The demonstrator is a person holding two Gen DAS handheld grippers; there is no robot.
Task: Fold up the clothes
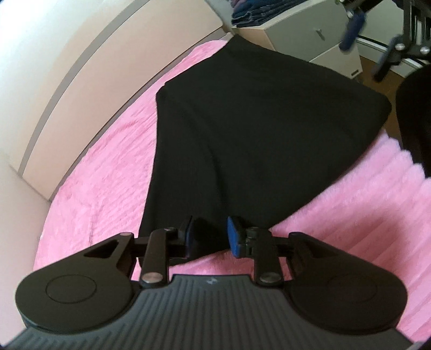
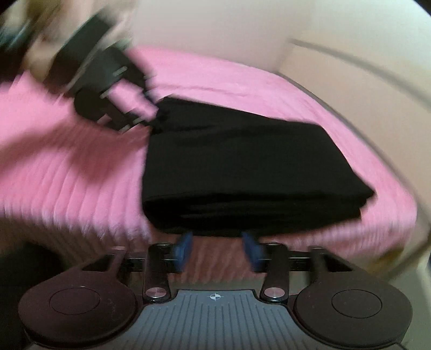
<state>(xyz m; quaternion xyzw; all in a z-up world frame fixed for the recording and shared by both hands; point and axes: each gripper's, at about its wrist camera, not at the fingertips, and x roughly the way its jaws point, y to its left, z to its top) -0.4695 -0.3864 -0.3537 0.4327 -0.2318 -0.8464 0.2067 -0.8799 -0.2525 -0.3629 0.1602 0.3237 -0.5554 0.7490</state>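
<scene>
A black garment (image 1: 256, 134) lies folded on a pink fluffy blanket (image 1: 102, 175). My left gripper (image 1: 211, 235) has its jaws part way apart around the garment's near corner, which bunches between the blue pads (image 1: 233, 237). In the right wrist view the garment (image 2: 242, 167) is a thick folded stack. My right gripper (image 2: 216, 250) is open and empty just in front of its near edge. The left gripper (image 2: 129, 113) shows there at the garment's far left corner, blurred. The right gripper (image 1: 377, 45) shows at the top right of the left wrist view.
A beige headboard or wall (image 1: 80, 67) runs along the left of the bed. A white bedside cabinet (image 1: 309, 35) with stacked dark clothes (image 1: 250, 10) on top stands beyond the bed. Wooden floor (image 1: 377, 78) lies to the right.
</scene>
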